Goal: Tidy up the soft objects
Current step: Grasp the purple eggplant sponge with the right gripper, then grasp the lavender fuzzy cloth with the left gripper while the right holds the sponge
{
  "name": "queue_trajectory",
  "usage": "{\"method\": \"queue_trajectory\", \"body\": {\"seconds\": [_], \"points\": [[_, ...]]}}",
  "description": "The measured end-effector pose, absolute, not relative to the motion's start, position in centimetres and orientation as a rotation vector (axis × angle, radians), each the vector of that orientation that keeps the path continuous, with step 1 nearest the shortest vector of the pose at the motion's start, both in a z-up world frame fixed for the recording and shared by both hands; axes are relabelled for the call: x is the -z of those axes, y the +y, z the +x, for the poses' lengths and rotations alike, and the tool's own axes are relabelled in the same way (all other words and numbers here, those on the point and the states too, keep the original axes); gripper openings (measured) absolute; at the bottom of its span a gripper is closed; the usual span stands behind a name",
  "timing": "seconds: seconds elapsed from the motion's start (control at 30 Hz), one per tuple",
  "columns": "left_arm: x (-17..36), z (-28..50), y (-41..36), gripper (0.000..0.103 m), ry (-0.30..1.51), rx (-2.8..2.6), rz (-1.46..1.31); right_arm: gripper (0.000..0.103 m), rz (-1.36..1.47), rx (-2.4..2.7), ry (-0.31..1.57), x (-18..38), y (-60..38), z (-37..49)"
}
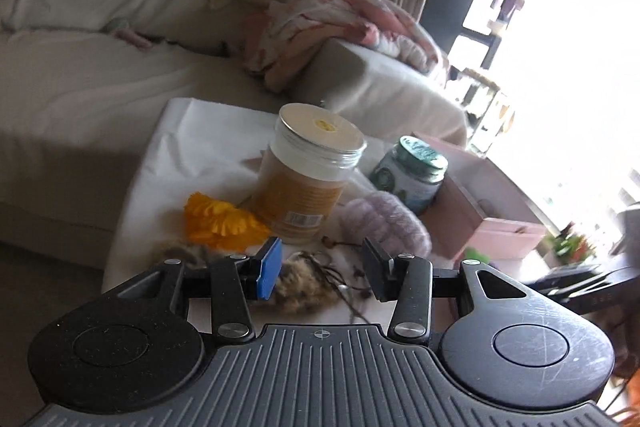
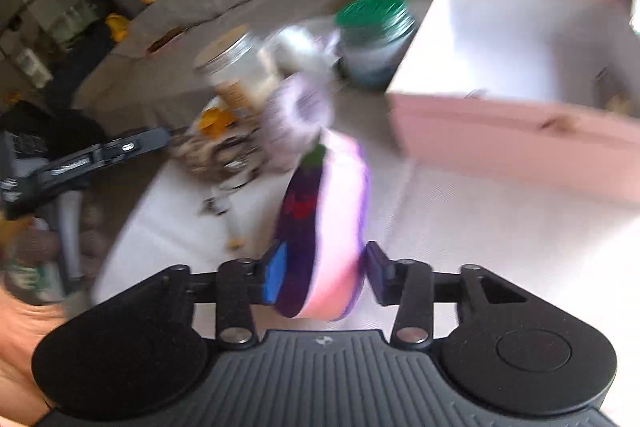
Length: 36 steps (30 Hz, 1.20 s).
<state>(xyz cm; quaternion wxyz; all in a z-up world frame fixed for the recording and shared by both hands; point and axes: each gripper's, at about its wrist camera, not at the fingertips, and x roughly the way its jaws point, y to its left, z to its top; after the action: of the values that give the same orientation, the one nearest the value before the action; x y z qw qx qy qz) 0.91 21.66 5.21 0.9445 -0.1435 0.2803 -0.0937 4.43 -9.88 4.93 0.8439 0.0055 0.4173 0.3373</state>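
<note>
My left gripper (image 1: 320, 255) stands open just above a tan fluffy tuft (image 1: 298, 287) tangled with thin cords on the white-covered table (image 1: 192, 155). A yellow fabric flower (image 1: 220, 223) lies to its left. A lavender knitted ring (image 1: 384, 223) lies to its right. In the blurred right wrist view, my right gripper (image 2: 325, 259) is shut on a purple and pink soft toy (image 2: 332, 211) with a green tip, both pads against its sides. An open pink box (image 2: 500, 131) stands ahead on the right.
A jar with an orange label (image 1: 304, 179) and a green-lidded jar (image 1: 416, 175) stand behind the soft things. The pink box (image 1: 492, 227) is at the table's right. A pale sofa (image 1: 80, 87) with cushions and a pink blanket (image 1: 332, 23) lies beyond.
</note>
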Motion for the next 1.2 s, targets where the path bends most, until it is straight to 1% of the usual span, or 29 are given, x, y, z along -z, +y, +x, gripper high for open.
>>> {"method": "queue_trajectory", "body": {"seconds": [0.03,0.1,0.27,0.4,0.5,0.67,0.83,0.93,1.03,1.2], "points": [[-5.2,1.2,21.7,0.048,0.572,0.163,-0.274,0.049,-0.025,-0.686,0.833,-5.0,-9.8,4.0],[-5.4,1.9,22.1,0.048,0.572,0.077,-0.25,0.056,-0.072,-0.652,0.743,-5.2,-9.8,3.2],[-5.5,5.4,24.2,0.048,0.621,0.035,-0.23,0.059,-0.115,-0.621,0.608,-5.1,-9.3,2.1],[-5.5,7.4,24.4,0.048,0.685,0.047,-0.204,0.059,-0.159,-0.649,0.572,-5.5,-9.2,1.6],[-5.8,6.1,22.3,0.048,0.664,0.162,-0.159,0.061,-0.203,-0.65,0.563,-5.2,-8.9,1.2],[-5.8,5.0,17.3,0.048,0.682,0.369,-0.254,0.062,-0.179,-0.632,0.614,-4.2,-8.9,2.2],[-5.7,7.2,14.3,0.048,0.646,0.239,-0.394,0.062,-0.141,-0.602,0.597,-3.6,-9.4,1.8],[-4.5,8.8,13.2,0.049,0.694,0.105,-0.372,0.063,-0.16,-0.589,0.565,-3.3,-9.7,1.0],[-3.7,9.6,13.3,0.053,0.715,0.064,-0.396,0.065,-0.164,-0.585,0.533,-3.0,-10.4,0.4],[-3.3,11.1,12.6,0.053,0.743,0.059,-0.35,0.068,-0.076,-0.597,0.537,-2.4,-11.6,0.6]]}}
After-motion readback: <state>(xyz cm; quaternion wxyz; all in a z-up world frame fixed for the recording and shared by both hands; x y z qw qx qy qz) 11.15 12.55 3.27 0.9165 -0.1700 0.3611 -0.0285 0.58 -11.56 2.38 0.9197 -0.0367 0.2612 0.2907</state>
